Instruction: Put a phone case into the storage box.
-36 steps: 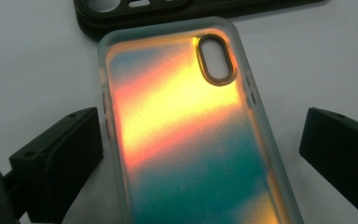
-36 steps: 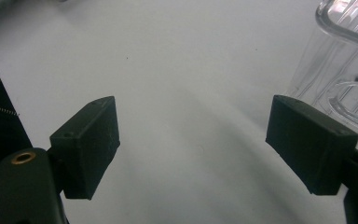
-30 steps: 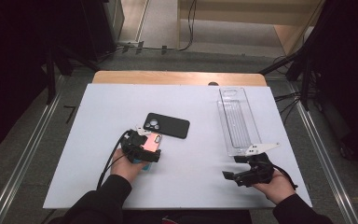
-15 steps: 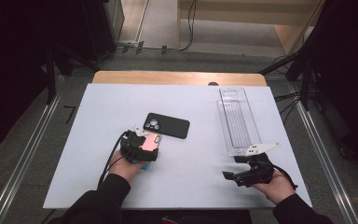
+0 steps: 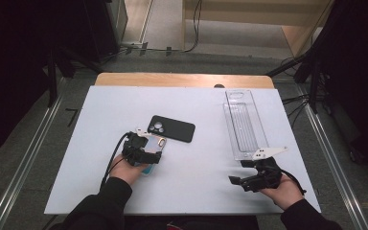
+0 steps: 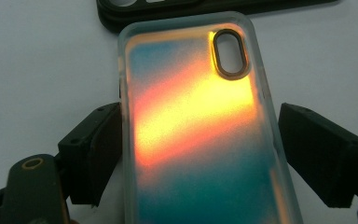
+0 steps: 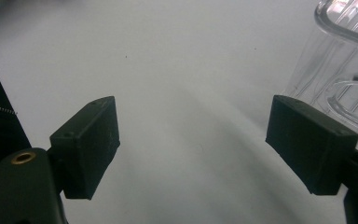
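Observation:
A translucent phone case (image 6: 191, 126) with an orange and teal sheen lies flat on the white table top (image 5: 196, 105). My left gripper (image 6: 198, 149) is open and straddles it; the left jaw touches the case's edge and the right jaw stands a little off the other edge. In the high view this left gripper (image 5: 146, 147) sits over the phone case (image 5: 156, 143), left of centre. Just beyond lies a black phone case (image 5: 172, 128), whose edge shows as the black phone case (image 6: 168, 9). My right gripper (image 7: 193, 140) is open over bare table, low at the right as the right gripper (image 5: 240, 172).
A long clear plastic tray (image 5: 244, 124) lies lengthwise at the right, its near end just beyond my right gripper; the clear tray (image 7: 340, 60) shows at that view's upper right. A wooden edge (image 5: 182, 79) borders the table's far side.

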Demonstrator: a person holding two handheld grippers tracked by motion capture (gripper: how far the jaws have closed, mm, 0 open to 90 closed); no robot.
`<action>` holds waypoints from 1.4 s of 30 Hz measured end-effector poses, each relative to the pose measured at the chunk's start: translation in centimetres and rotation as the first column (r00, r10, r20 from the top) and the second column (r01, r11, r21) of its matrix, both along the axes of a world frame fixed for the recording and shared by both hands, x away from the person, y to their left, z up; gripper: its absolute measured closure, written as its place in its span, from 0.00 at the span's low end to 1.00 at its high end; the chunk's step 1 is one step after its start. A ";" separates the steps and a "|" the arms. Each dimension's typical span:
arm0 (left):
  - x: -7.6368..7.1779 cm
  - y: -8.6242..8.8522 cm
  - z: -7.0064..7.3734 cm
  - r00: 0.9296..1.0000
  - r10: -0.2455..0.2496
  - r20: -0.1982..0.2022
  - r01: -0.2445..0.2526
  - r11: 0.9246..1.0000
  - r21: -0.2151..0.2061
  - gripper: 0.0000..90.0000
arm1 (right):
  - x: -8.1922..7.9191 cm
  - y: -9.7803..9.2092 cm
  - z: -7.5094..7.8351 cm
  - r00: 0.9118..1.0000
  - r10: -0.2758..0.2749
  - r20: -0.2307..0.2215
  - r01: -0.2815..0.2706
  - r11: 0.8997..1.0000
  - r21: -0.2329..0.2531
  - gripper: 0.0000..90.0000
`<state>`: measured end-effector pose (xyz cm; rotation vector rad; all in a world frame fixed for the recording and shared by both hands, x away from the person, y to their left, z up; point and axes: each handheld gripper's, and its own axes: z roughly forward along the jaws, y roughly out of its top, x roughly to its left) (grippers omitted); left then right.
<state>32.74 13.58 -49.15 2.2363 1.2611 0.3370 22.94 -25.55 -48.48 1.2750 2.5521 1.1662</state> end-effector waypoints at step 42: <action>-2.1 -1.8 4.6 0.972 -0.172 0.158 0.209 0.945 -0.253 0.18 | 0.4 1.4 1.8 0.999 -0.030 0.016 0.028 0.995 0.100 0.17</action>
